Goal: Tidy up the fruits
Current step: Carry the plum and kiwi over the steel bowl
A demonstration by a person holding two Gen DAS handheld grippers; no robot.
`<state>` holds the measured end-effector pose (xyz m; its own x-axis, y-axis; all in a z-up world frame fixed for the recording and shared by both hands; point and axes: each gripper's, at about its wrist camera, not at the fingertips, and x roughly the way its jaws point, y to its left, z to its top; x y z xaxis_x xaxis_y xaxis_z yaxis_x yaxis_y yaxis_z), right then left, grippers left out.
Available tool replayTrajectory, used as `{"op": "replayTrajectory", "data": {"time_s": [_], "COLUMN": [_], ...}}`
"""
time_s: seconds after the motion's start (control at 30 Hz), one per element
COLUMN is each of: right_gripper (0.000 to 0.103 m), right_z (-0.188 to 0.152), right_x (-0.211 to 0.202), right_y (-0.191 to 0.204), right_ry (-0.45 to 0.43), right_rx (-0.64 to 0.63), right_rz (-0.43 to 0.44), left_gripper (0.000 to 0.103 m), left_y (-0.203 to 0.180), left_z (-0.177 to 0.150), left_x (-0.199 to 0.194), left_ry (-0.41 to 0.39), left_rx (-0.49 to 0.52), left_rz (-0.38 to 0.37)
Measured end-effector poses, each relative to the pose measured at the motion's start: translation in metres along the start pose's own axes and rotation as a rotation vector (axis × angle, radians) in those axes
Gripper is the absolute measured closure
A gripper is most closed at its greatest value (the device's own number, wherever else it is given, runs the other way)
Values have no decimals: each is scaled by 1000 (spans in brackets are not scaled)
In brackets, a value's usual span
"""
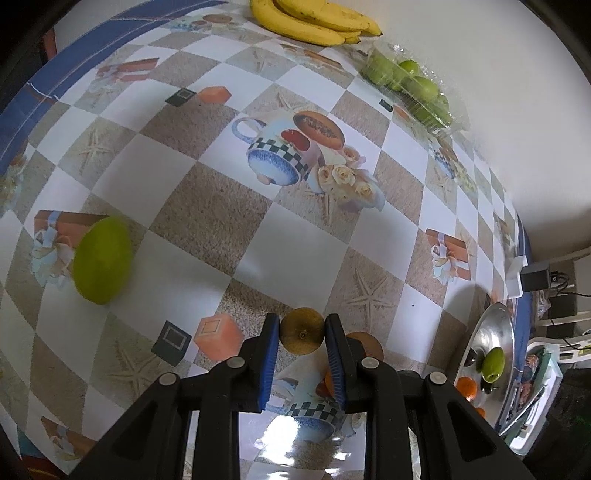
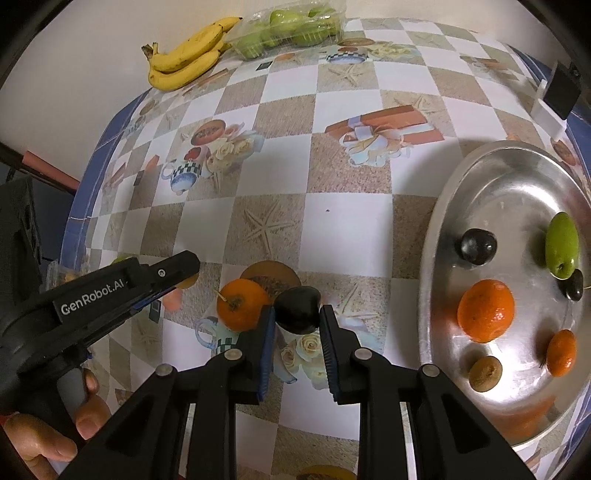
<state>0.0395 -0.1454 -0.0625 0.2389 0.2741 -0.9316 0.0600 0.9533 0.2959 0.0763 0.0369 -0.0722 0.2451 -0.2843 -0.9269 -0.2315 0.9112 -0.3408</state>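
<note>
My left gripper [image 1: 302, 328] is shut on a small round brown fruit [image 1: 302, 331], held just above the patterned tablecloth. A green mango [image 1: 102, 260] lies to its left. My right gripper [image 2: 297, 314] is shut on a dark plum [image 2: 298, 309], with an orange [image 2: 242, 303] just left of it on the cloth. The steel tray [image 2: 439, 229] at the right holds an orange [image 2: 485, 310], a small orange [image 2: 561, 352], a brown fruit [image 2: 485, 373], a green mango [image 2: 562, 243] and two dark plums [image 2: 477, 246]. The left gripper also shows in the right wrist view [image 2: 181, 271].
A bunch of bananas [image 2: 188, 59] and a clear plastic box of green fruits [image 2: 291, 27] lie at the table's far edge by the wall. A black adapter on a white block [image 2: 559, 90] stands past the tray. The tray also shows in the left wrist view [image 1: 495, 325].
</note>
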Motion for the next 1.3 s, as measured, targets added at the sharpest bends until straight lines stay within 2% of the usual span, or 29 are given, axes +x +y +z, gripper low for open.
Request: {"op": "replayTrajectory", "data": {"time_s": [0.63, 1.0, 1.3], "right_gripper": [78, 78, 77], "right_z": [-1, -4, -11], "right_x": [-30, -55, -77], "right_y": [-31, -79, -134], "right_ry": [-64, -115, -158], "right_rx": [50, 144, 262], "right_rz": [-2, -27, -66], "left_gripper": [76, 76, 76], "left_y": [-44, -94, -144], "left_z": [-17, -42, -73], "left_x": [-14, -14, -8], "left_ry": [-51, -54, -32], "left_rx": [89, 205, 341], "left_rz": [23, 1, -34]}}
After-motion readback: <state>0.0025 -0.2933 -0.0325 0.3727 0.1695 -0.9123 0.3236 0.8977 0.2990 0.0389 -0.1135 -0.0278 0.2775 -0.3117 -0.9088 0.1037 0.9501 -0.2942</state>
